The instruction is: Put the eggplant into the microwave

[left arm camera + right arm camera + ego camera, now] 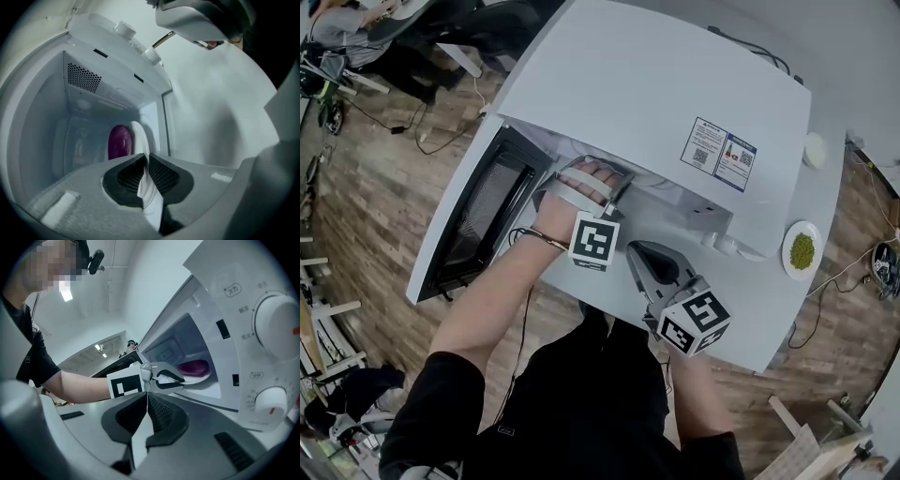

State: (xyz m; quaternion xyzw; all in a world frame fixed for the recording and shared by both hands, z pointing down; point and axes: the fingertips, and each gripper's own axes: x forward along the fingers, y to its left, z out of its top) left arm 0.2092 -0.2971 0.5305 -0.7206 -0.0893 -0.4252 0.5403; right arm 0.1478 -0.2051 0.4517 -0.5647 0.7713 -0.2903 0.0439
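Eggplant [194, 367]: one, on one white plate [202, 378], inside the open microwave [656, 84].
Left gripper [143, 158] jaws clamped on the plate's rim within the cavity; right gripper [146, 397] jaws together, empty, outside it. Two knobs [276, 324] on the microwave front; one green-filled dish [802, 249] on the desk [769, 309].

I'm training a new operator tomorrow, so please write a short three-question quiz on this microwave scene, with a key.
1. True or false: the right claw grips the plate.
2. What does the left claw clamp? A) the plate's rim B) the eggplant C) nothing
3. Where does the eggplant lie?

Key:
1. False. The right claw is shut and empty.
2. A
3. On the plate, inside the open microwave.
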